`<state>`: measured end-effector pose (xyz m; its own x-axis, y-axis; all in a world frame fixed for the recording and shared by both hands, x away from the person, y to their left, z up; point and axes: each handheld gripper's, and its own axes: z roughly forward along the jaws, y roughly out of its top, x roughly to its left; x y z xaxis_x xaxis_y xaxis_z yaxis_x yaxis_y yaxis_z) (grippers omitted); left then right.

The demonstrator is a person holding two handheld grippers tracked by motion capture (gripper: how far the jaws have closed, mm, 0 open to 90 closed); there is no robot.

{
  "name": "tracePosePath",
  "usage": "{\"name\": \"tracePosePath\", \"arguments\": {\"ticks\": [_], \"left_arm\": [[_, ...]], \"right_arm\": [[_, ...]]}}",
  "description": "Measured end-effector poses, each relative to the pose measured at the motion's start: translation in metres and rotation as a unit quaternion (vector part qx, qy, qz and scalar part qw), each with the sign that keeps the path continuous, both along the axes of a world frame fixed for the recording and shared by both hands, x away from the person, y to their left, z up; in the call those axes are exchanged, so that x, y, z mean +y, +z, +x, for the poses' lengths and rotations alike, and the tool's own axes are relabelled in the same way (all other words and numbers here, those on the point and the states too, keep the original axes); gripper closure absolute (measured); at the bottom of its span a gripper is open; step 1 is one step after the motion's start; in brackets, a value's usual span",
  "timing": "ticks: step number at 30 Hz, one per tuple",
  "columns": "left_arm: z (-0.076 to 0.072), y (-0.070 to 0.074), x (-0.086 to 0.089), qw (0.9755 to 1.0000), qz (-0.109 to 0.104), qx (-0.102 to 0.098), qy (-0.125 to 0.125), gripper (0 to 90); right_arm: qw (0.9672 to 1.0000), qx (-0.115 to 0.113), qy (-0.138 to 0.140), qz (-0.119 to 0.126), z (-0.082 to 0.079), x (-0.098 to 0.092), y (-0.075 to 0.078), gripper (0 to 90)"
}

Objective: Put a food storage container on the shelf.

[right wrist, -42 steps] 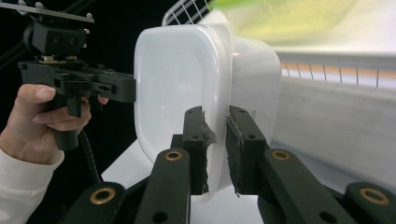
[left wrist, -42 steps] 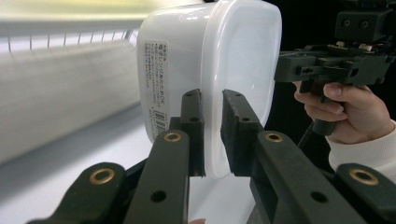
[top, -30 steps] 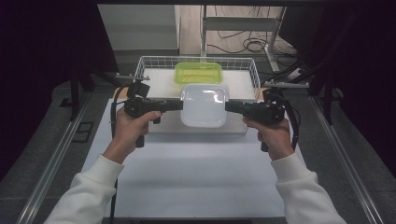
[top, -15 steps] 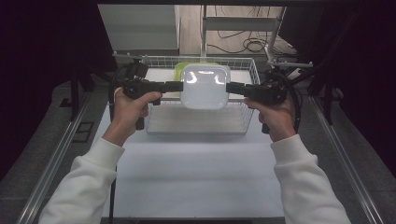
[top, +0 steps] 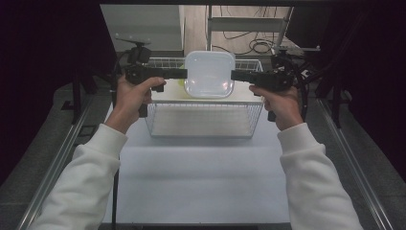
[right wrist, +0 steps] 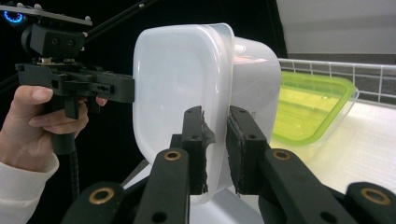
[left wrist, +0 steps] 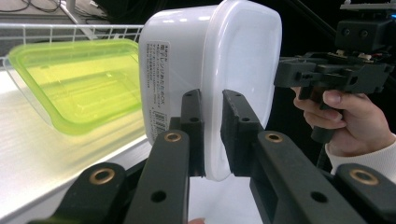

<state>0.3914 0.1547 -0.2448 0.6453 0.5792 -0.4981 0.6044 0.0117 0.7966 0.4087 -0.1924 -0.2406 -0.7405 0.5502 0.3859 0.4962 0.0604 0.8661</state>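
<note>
Above the wire basket (top: 206, 120), both grippers clamp a white container (top: 209, 74) whose printed label (left wrist: 158, 95) is unreadable.

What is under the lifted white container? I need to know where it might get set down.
Below the white container, held by both grippers, sits a wire basket with a green container inside. The basket floor directly beneath is covered in the high view.

A green container (left wrist: 74, 84) lies in the wire basket (top: 203, 122).
</note>
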Motion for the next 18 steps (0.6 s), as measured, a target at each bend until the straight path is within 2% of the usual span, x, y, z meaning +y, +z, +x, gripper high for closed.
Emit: {"name": "tracePosePath", "arguments": {"ticks": [6, 10, 18], "left_arm": [[0.015, 0.008, 0.002, 1.0, -0.002, 0.002, 0.001, 79.8], [0.027, 0.009, 0.004, 0.9999, -0.006, 0.01, 0.005, 79.7], [0.056, -0.004, 0.009, 0.9989, -0.015, 0.042, 0.018, 79.5]], "right_arm": [[1.0, -0.004, 0.0, 0.006, 0.013, 0.001, 0.006, 76.9], [1.0, 0.004, -0.003, 0.008, 0.022, 0.004, 0.008, 76.8], [0.9996, 0.028, -0.007, -0.002, 0.054, 0.011, 0.004, 76.5]]}}
